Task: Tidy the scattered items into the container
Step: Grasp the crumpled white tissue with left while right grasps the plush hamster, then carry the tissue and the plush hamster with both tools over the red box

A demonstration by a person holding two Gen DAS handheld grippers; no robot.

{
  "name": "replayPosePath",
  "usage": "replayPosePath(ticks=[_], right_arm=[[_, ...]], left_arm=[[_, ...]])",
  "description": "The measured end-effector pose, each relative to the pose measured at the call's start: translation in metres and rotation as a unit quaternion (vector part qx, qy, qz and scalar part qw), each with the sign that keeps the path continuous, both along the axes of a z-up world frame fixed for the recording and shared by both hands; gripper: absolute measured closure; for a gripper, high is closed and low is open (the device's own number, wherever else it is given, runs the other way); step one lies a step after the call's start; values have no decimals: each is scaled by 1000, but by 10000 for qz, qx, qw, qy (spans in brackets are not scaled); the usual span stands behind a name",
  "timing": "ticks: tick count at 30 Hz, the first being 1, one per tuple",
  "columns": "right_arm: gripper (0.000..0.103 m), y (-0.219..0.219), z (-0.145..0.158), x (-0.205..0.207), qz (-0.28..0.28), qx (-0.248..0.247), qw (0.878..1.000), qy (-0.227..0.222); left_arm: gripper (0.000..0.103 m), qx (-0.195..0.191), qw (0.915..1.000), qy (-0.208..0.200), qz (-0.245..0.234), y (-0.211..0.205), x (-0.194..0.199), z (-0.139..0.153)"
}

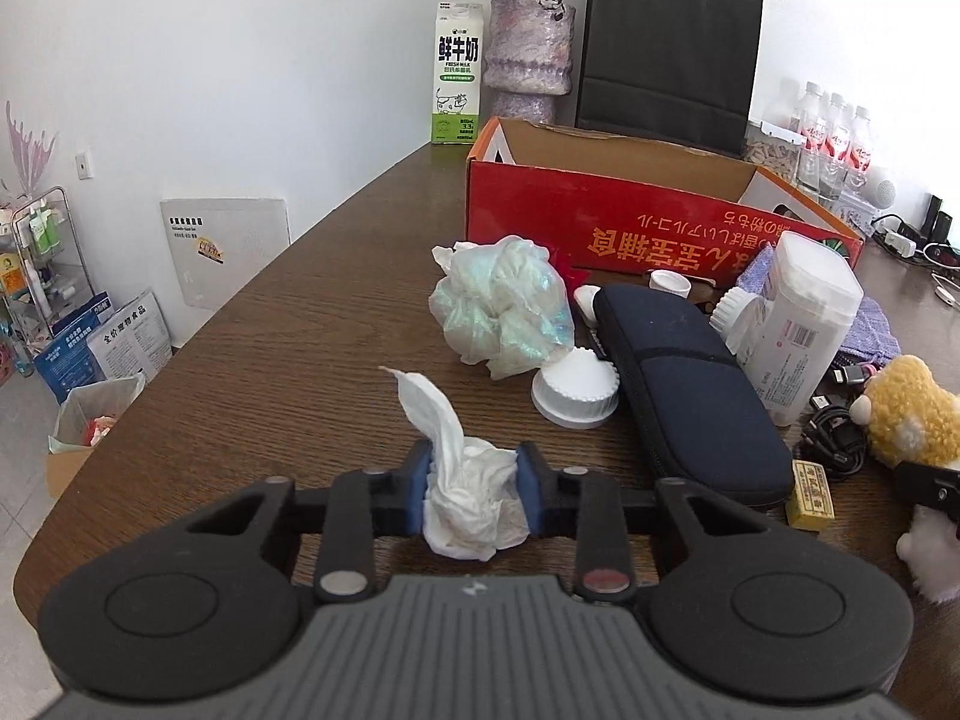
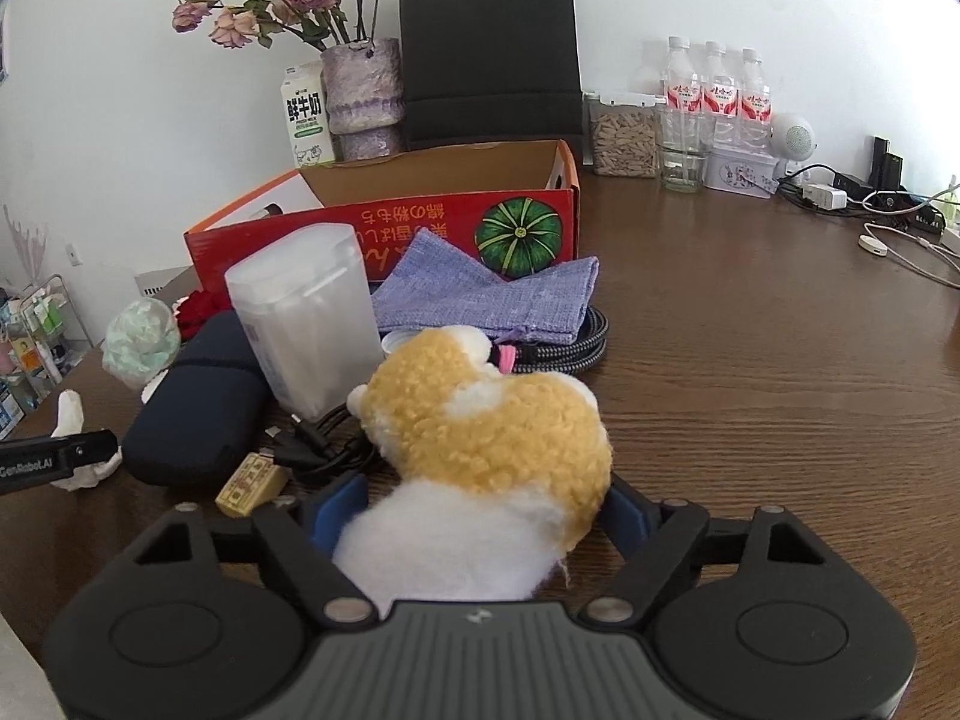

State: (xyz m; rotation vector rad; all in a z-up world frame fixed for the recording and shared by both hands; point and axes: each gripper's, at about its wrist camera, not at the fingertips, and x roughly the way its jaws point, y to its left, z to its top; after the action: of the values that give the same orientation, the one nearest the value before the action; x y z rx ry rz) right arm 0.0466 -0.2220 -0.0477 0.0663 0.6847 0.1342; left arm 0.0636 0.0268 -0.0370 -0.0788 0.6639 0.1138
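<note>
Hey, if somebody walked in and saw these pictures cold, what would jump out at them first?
Probably the fluffy yellow-and-white plush toy, sitting between the right tongs at the near edge of the clutter. Next, the crumpled white tissue pinched in the left tongs. Behind the pile on the wooden table, the open red cardboard box stands out.

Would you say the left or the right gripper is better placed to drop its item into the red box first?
Left, probably. The left gripper already pinches the crumpled tissue, with bare table up to the red box. The right gripper straddles the plush toy, but a plastic container and purple pouch stand between.
</note>
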Motion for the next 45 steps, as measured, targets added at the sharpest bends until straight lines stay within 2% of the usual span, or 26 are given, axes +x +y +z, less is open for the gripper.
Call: replayPosePath(ticks=[1, 2, 5, 11, 19, 26, 31, 35, 38, 42, 45], right_arm=[[29, 0, 0, 0, -4, 7, 10000, -21], [35, -2, 1, -1, -42, 66, 10000, -48], [39, -10, 3, -3, -155, 251, 9995, -111], [40, -20, 10, -12, -290, 402, 9984, -289], [40, -23, 35, -9, -283, 457, 9962, -692], [40, -19, 76, 23, -214, 460, 9902, -1300], [40, -6, 107, 75, -67, 379, 9862, -1612], [40, 10, 121, 136, 65, 321, 9871, -1568], [40, 24, 117, 187, 119, 184, 9909, -1327], [40, 35, 90, 250, 175, 217, 9974, -670], [40, 47, 61, 283, 253, 59, 9994, -226]], left_arm=[[78, 5, 10000, -6, 4, 0, 0, 0], [79, -1, 10000, -23, 11, 0, -1, 1], [79, -35, 10000, -57, 40, 2, -2, 3], [84, -51, 9998, -165, -26, 1, -4, 9], [88, 4, 9960, -829, -329, -8, -5, 45], [89, -98, 9874, -1492, -525, -19, 24, 87], [89, -167, 9839, -1679, -586, -30, 76, 119], [89, -201, 9874, -1465, -554, -35, 137, 129], [89, -231, 9935, -938, -599, -40, 188, 122], [89, -70, 9982, -226, -544, -47, 253, 88], [88, 151, 9978, 384, -527, -52, 288, 52]])
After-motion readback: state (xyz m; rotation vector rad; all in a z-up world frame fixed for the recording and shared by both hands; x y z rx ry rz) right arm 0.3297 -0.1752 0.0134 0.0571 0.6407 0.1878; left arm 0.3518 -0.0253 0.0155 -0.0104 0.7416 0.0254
